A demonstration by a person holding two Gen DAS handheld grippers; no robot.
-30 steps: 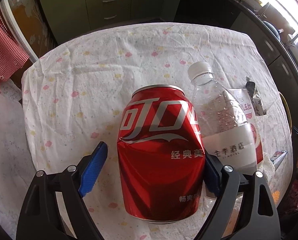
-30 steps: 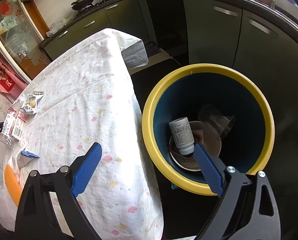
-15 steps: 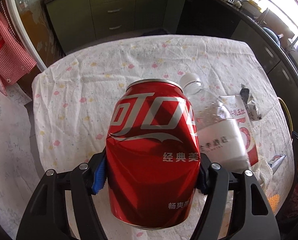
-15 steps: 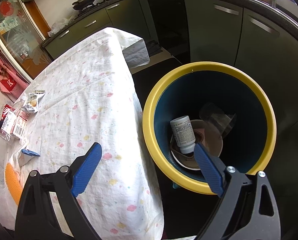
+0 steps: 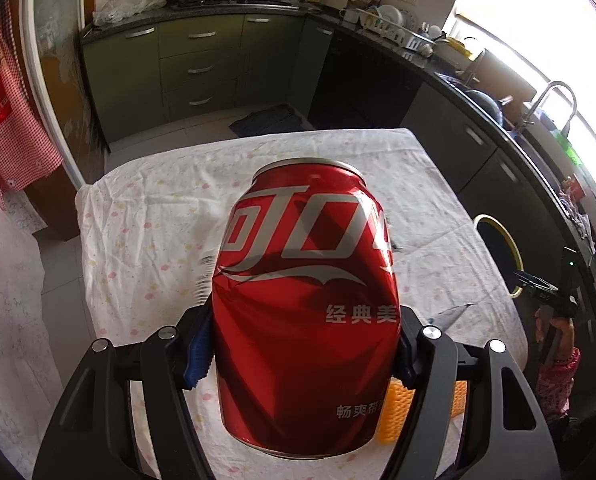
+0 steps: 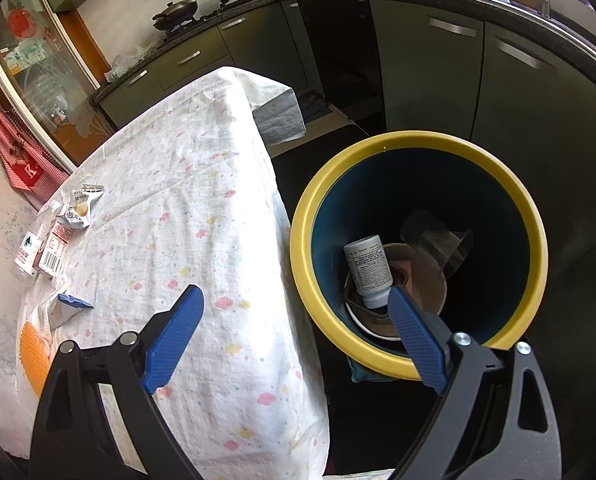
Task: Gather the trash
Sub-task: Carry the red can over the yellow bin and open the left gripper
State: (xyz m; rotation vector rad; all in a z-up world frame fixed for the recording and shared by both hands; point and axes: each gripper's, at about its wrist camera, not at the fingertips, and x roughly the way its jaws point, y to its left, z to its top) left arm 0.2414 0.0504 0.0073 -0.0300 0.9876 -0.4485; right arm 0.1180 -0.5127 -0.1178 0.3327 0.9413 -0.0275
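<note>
Nearest us, our left gripper (image 5: 301, 354) has its jaws clamped on a dented red aluminium drink can (image 5: 307, 312), held upright in the air above the bench (image 5: 146, 216). Our right gripper (image 6: 296, 334) hangs with its jaws apart and empty, over the gap between the bench edge and a round yellow-rimmed blue plastic bin (image 6: 413, 364). A wrinkled white cloth with pastel flecks (image 6: 202, 200) covers the bench. In the bin lie a white labelled plastic bottle (image 6: 367, 268) and a brown paper bowl (image 6: 419, 284). Beyond stand olive-green cabinets (image 5: 202, 68) under a dark counter.
</note>
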